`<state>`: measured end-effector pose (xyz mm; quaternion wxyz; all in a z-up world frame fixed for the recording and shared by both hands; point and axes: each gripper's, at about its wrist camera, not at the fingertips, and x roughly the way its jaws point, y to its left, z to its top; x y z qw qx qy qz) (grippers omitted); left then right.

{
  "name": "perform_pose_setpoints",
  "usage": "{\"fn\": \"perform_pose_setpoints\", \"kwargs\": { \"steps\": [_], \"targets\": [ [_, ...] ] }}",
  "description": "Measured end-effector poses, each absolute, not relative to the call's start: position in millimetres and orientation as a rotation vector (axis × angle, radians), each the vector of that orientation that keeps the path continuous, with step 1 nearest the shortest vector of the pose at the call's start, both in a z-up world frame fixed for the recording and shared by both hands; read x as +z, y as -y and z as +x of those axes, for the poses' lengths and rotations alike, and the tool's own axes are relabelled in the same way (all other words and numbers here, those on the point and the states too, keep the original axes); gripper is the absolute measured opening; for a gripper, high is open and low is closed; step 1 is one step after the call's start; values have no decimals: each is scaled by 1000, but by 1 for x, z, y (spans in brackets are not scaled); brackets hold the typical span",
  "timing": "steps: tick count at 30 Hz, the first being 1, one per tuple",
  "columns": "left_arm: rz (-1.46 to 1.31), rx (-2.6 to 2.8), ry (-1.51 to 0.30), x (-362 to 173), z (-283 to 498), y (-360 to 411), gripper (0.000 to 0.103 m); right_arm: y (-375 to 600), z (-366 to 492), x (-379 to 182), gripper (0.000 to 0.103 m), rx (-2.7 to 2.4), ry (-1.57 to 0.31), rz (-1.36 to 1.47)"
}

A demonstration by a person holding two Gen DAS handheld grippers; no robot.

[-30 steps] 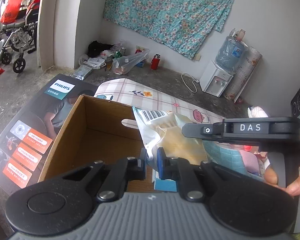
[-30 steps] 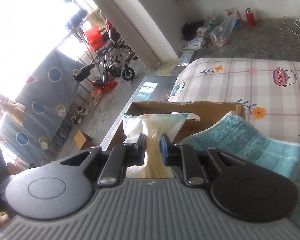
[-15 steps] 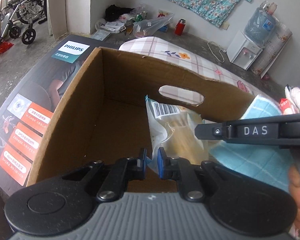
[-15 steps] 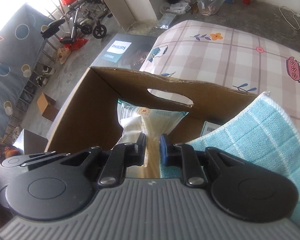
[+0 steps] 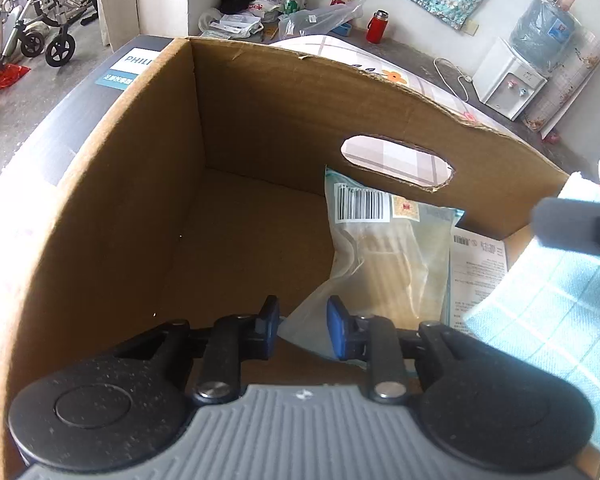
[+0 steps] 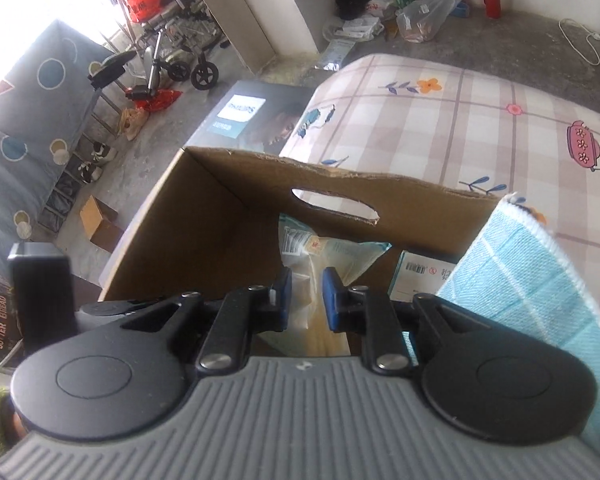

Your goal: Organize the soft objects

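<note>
A clear plastic packet [image 5: 384,256] with a barcode label lies inside the open cardboard box [image 5: 112,184], leaning toward its far wall under the handle hole. My left gripper [image 5: 303,330] is open, its blue pads either side of the packet's near corner. My right gripper [image 6: 307,294] is open too, pads apart just over the same packet [image 6: 324,252] in the box [image 6: 204,216]. A light blue checked towel [image 5: 548,300] drapes over the box's right side and also shows in the right wrist view [image 6: 528,280].
A white printed carton [image 5: 476,264] lies in the box beside the packet. The box stands on a plaid flowered cloth [image 6: 460,120]. A dark Philips box [image 6: 256,116] lies to the left. A wheelchair [image 6: 172,52], bags and a water dispenser [image 5: 516,76] stand farther off.
Both grippers lowered the packet into the box and then opened, letting it go. The packet now rests on the box floor. The view has moved closer into the box.
</note>
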<state>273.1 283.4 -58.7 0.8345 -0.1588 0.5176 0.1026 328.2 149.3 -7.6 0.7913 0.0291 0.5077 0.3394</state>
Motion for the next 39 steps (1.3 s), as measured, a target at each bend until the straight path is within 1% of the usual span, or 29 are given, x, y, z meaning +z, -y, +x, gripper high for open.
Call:
{"fn": "perform_pose_setpoints", "kwargs": {
  "steps": [4, 5, 6, 7, 11, 12, 13, 14, 15, 16, 17, 19, 21, 26, 30, 32, 33, 34, 35, 37, 39],
  "targets": [
    [-305, 221, -1082, -60, 281, -277, 27, -109, 320, 25, 17, 761, -1003, 161],
    [-303, 215, -1084, -60, 283, -276, 24, -95, 319, 33, 17, 761, -980, 183],
    [-312, 207, -1088, -60, 285, -274, 22, -80, 318, 40, 19, 754, -959, 202],
    [-314, 206, -1089, -61, 287, -272, 22, -67, 317, 46, 22, 742, -942, 217],
    [-260, 226, -1080, -60, 292, -255, 21, -14, 316, 54, 28, 675, -905, 261],
    [-248, 229, -1073, -59, 293, -252, 22, -4, 317, 53, 30, 657, -908, 262],
    [-242, 229, -1071, -58, 292, -250, 23, 7, 317, 48, 34, 640, -916, 263],
    [-242, 230, -1070, -56, 291, -249, 28, 15, 317, 42, 36, 629, -928, 263],
    [-250, 231, -1069, -54, 288, -249, 41, 23, 317, 37, 44, 623, -941, 263],
    [-259, 235, -1062, -50, 285, -250, 47, 28, 317, 33, 50, 619, -949, 262],
    [-263, 245, -1048, -46, 281, -250, 53, 34, 316, 27, 52, 616, -954, 261],
    [-248, 260, -1016, -33, 272, -250, 54, 41, 314, 18, 55, 616, -970, 270],
    [-241, 265, -992, -19, 262, -251, 56, 40, 311, 5, 57, 625, -999, 282],
    [-307, 271, -938, 14, 230, -259, 57, 24, 314, -22, 57, 599, -1068, 344],
    [-348, 248, -900, 38, 198, -261, 58, 23, 315, -32, 57, 582, -1055, 363],
    [-374, 235, -876, 46, 182, -261, 59, 23, 310, -35, 55, 596, -1050, 345],
    [-390, 229, -862, 50, 174, -260, 59, 25, 306, -36, 48, 607, -1042, 331],
    [-402, 221, -850, 54, 167, -258, 59, 27, 301, -36, 36, 617, -1036, 320],
    [-414, 213, -838, 56, 160, -256, 59, 31, 297, -35, 30, 626, -1030, 305],
    [-426, 195, -809, 60, 149, -247, 59, 38, 289, -35, 9, 642, -1019, 281],
    [-421, 168, -771, 62, 137, -234, 59, 46, 280, -35, 2, 642, -1002, 249]
  ]
}}
